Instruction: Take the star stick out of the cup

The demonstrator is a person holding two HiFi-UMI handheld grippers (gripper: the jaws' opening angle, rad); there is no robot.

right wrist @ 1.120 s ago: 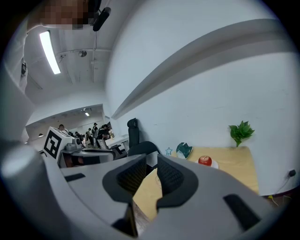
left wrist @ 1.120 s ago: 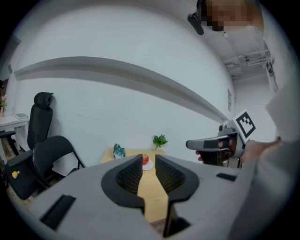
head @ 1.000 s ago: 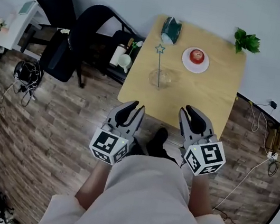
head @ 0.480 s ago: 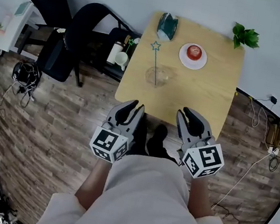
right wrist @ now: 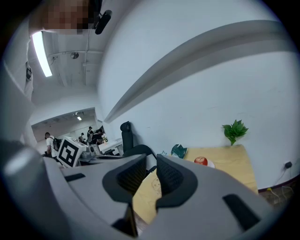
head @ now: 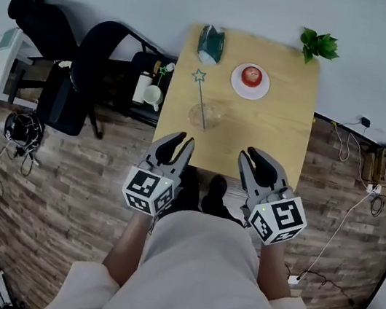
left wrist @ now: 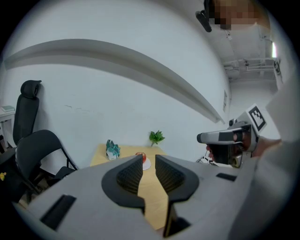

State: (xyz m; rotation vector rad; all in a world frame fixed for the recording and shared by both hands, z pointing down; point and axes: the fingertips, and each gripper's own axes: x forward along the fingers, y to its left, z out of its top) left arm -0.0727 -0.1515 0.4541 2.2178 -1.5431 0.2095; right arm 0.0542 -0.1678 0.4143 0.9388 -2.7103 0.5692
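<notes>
A star stick (head: 200, 99) leans in a clear cup (head: 206, 115) near the left edge of the wooden table (head: 279, 128), its star (head: 199, 76) pointing toward the far side. My left gripper (head: 183, 139) and right gripper (head: 247, 154) hang side by side at the table's near edge, well short of the cup. Both are shut apart from a thin slit, with nothing between the pads. In the left gripper view the left gripper (left wrist: 149, 158) points along the tabletop (left wrist: 152, 197). The right gripper (right wrist: 151, 159) in its own view looks over the cup (right wrist: 155, 183).
A teal crumpled object (head: 212, 43), a red apple on a white plate (head: 251, 75) and a small green plant (head: 318, 43) sit at the table's far side. Black office chairs (head: 82, 71) and a low shelf with bottles (head: 146, 86) stand to the left. Cables (head: 367, 173) lie on the floor at right.
The head view has shifted, so the table now sits a little higher and further left. Both grippers stay in front of the body with their jaws unchanged.
</notes>
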